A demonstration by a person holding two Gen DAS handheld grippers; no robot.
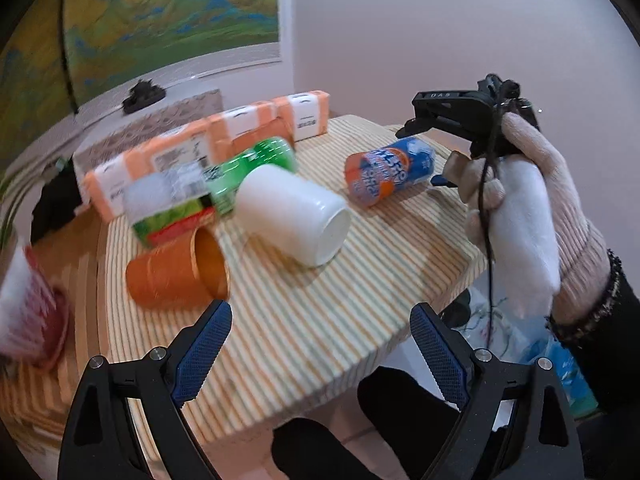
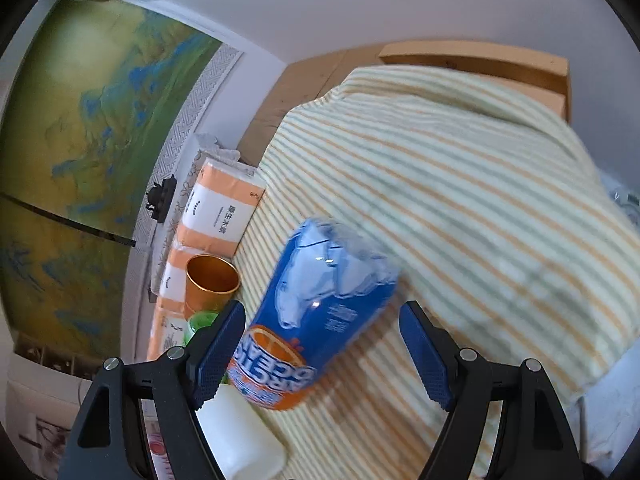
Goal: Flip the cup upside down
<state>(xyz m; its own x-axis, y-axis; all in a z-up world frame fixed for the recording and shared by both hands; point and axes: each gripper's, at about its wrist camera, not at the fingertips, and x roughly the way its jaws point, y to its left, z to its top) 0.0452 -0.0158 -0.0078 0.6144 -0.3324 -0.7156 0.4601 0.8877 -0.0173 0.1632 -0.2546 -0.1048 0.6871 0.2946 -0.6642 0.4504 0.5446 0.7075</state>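
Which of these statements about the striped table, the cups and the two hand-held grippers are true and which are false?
1. The orange plastic cup lies on its side. True.
2. The left hand-held gripper grips the orange cup. False: it is open and holds nothing.
3. The white plastic cup stands upright. False: it lies on its side on the striped tablecloth.
4. The blue and orange drink can lies between the open fingers of the right hand-held gripper. True.

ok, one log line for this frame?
left claw: open, empty | right claw: open, around lying blue-orange drink can, not gripped | orange metal cup: on side | white plastic cup: on side
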